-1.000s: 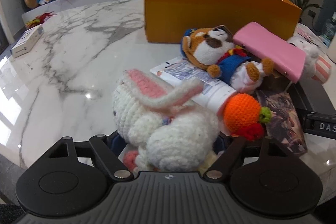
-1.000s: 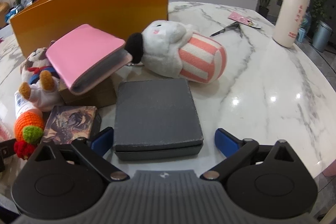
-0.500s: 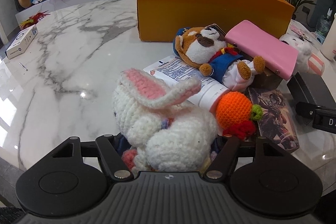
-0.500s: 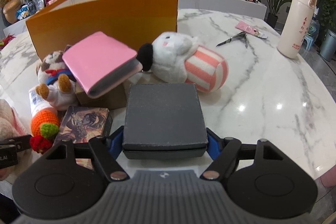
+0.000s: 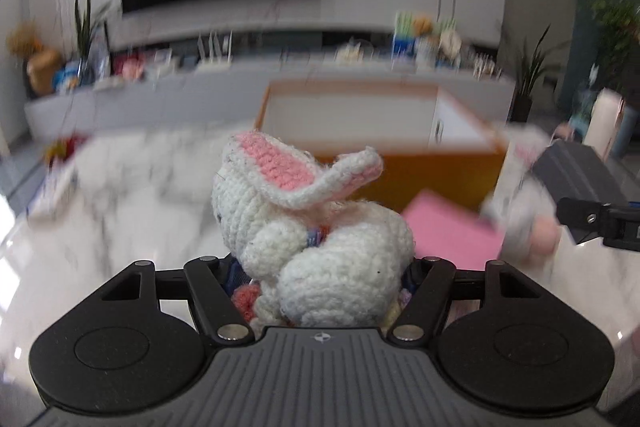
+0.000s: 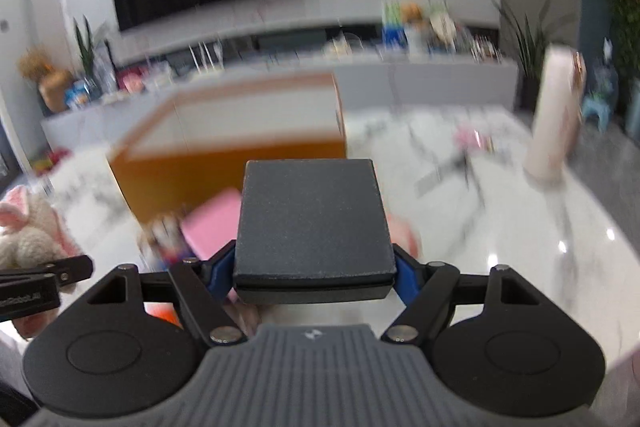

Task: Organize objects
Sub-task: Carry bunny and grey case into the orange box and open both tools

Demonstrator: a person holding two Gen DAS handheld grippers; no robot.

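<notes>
A white crochet rabbit point(image 5: 316, 227) with pink ears hangs above the marble table point(image 5: 140, 195), held in my left gripper point(image 5: 320, 269). Its jaws are still closing and squeeze the rabbit's body from both sides. My right gripper point(image 6: 314, 273) is shut on a flat dark grey box point(image 6: 312, 215), its blue pads against the box's two sides, also off the table. The grey box point(image 5: 576, 171) shows at the right edge of the left wrist view, and the rabbit point(image 6: 28, 223) at the left edge of the right wrist view. Beyond both stands an open orange box point(image 5: 420, 175).
A pink wallet point(image 6: 212, 227) and blurred plush toys lie on the table in front of the orange box point(image 6: 224, 171). A tall pale bottle point(image 6: 554, 119) stands at the right, with scissors point(image 6: 452, 167) near it. A cluttered counter and a dark screen are behind.
Both grippers closed on their objects, then rose and tilted up. The rabbit and the grey box left the table, and the toy pile dropped low in view.
</notes>
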